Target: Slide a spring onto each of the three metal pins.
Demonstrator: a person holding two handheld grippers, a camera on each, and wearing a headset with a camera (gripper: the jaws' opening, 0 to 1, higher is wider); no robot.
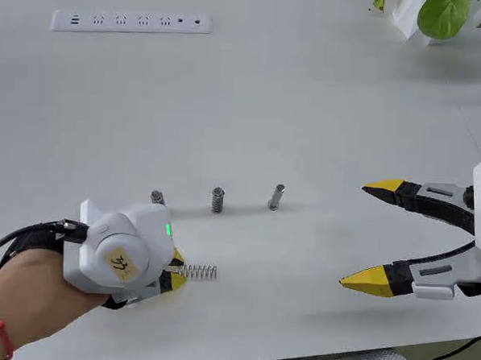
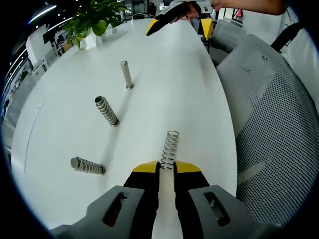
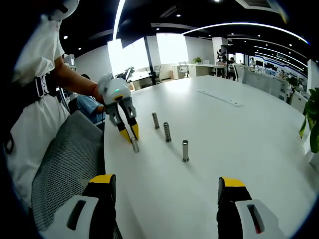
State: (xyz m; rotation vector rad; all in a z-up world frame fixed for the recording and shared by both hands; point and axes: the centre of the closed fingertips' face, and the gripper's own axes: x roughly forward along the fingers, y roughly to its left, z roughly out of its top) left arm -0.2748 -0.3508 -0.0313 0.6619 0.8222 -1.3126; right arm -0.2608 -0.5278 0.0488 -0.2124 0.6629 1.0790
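Note:
Three metal pins stand in a row on the white table. The left pin (image 1: 157, 197) (image 2: 87, 166) and the middle pin (image 1: 218, 199) (image 2: 107, 110) each carry a spring. The right pin (image 1: 277, 196) (image 2: 126, 74) (image 3: 185, 150) is bare. A loose spring (image 1: 197, 270) (image 2: 169, 148) (image 3: 134, 145) sticks out forward from my left gripper (image 1: 173, 272) (image 2: 167, 167), which is shut on its near end, low over the table in front of the pins. My right gripper (image 1: 371, 234) (image 3: 166, 183) hangs open to the right of the pins, holding nothing.
A white power strip (image 1: 130, 21) lies at the far left of the table. A green plant (image 1: 443, 13) stands at the far right corner. A grey mesh chair (image 2: 269, 99) sits just off the table's front edge (image 1: 312, 359).

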